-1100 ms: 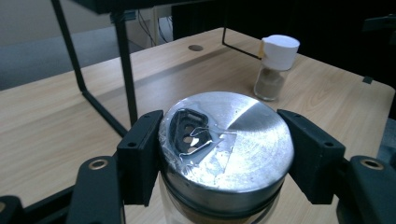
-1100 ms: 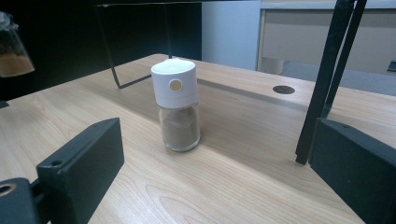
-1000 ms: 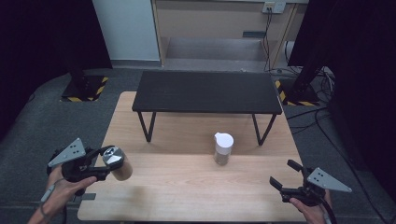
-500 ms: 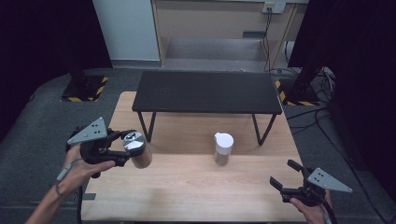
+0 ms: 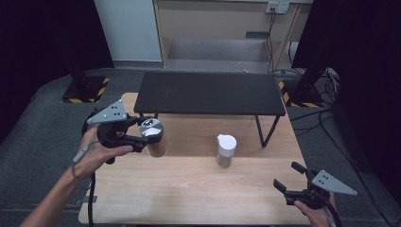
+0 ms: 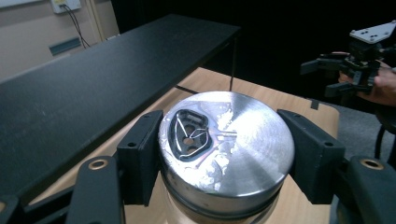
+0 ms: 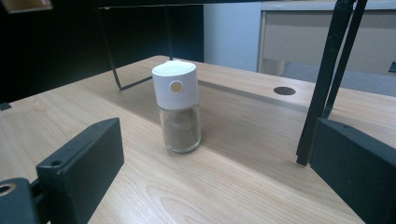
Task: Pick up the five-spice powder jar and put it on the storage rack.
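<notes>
My left gripper is shut on a jar with a silver metal lid, held above the left part of the wooden table. In the left gripper view the lid sits clamped between the two black jaws. A glass spice jar with a white cap stands upright near the table's middle, also seen as the spice jar ahead of my right gripper. My right gripper hovers open at the table's front right corner, holding nothing.
A low black bench stands across the far side of the table, its thin legs just behind the spice jar. Cables lie on the grey floor at the right.
My left gripper has carried the metal-lidded jar up and to the right, toward the bench. The right gripper and the spice jar have stayed put.
</notes>
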Tool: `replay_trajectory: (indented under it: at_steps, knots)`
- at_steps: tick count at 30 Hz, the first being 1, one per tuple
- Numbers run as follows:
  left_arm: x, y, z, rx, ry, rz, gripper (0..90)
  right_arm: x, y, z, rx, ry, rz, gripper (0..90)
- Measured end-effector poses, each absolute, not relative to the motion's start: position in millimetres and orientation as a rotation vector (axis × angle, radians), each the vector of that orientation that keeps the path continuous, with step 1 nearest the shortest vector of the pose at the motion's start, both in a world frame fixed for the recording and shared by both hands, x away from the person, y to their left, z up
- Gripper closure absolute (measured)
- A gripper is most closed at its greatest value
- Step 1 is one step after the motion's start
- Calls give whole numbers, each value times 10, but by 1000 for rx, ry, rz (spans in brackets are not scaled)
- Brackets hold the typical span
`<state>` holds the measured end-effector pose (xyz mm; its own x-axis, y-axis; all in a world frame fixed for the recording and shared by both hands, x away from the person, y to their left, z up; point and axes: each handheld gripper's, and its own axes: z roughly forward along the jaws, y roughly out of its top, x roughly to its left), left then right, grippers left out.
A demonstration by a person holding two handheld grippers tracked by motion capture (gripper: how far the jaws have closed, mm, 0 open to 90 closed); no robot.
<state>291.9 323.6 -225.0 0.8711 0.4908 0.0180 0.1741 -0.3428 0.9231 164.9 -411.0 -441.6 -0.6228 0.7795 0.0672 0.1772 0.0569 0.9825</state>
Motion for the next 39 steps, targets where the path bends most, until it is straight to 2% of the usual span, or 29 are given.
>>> replay_trajectory:
  at_steps: [13, 32, 39]
  knots:
    - [3163, 3021, -1980, 1935, 499, 357, 334, 1648, -4116, -4419, 954, 1847, 1607, 36]
    - [3642, 2717, -1678, 1909, 564, 474, 334, 1650, -4134, -4427, 954, 1846, 1617, 36]
    - [3918, 2625, -1669, 1878, 654, 534, 334, 1650, -4141, -4428, 957, 1846, 1621, 36]
